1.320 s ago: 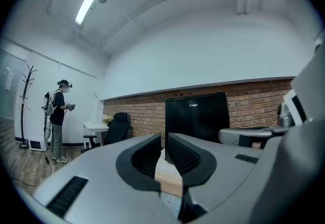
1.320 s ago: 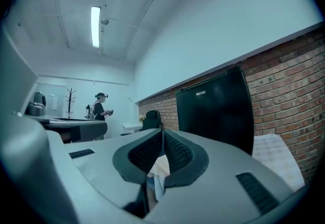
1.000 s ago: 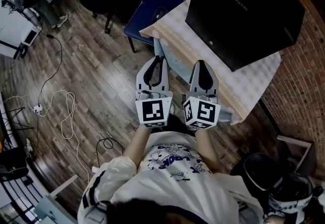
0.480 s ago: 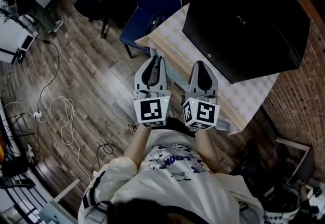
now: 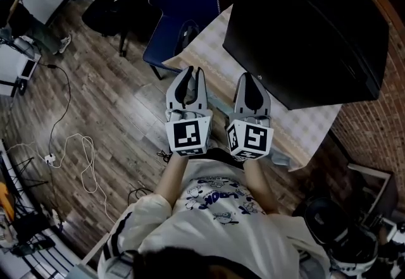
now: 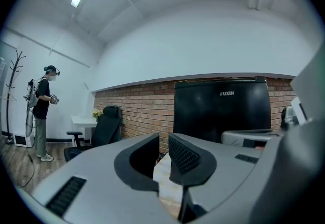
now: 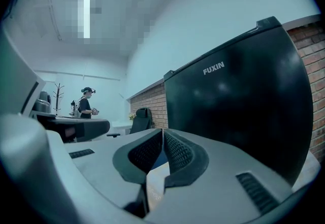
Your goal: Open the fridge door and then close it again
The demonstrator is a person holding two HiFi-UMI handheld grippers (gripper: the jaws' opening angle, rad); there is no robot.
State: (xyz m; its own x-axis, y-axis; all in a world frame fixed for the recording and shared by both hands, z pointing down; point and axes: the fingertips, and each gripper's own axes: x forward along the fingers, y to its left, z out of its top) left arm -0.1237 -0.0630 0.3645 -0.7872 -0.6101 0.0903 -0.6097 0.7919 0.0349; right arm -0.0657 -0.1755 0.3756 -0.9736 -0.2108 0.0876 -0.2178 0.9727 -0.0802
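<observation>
Starting at the upper left of the head view, a person in dark clothes (image 5: 14, 11) stands far off on the brown wooden plank floor (image 5: 107, 100), where a loose white cable (image 5: 82, 157) lies at the left. Right of that, a dark blue padded chair (image 5: 183, 2) stands at the corner of the table with a pale checked cloth (image 5: 209, 43).

At the centre, the left hand-held gripper (image 5: 190, 72) points up the frame, its tips over the near edge of the table. In the left gripper view its two grey jaws stand all but together, with only a thin slit between the ribbed pads (image 6: 183, 154) and nothing in it. It touches nothing.

Just beside it, to the right, the right hand-held gripper (image 5: 251, 75) lies parallel, also over the table's near edge. In the right gripper view its jaws meet at the tips and hold nothing.

The black box-shaped fridge (image 5: 304, 24) stands on the table at the upper right, beyond both grippers and apart from them, nearer the right one. It fills the right half of the right gripper view and sits right of centre in the left gripper view. Its door is closed. A red brick wall (image 5: 373, 119) runs down the right edge.
</observation>
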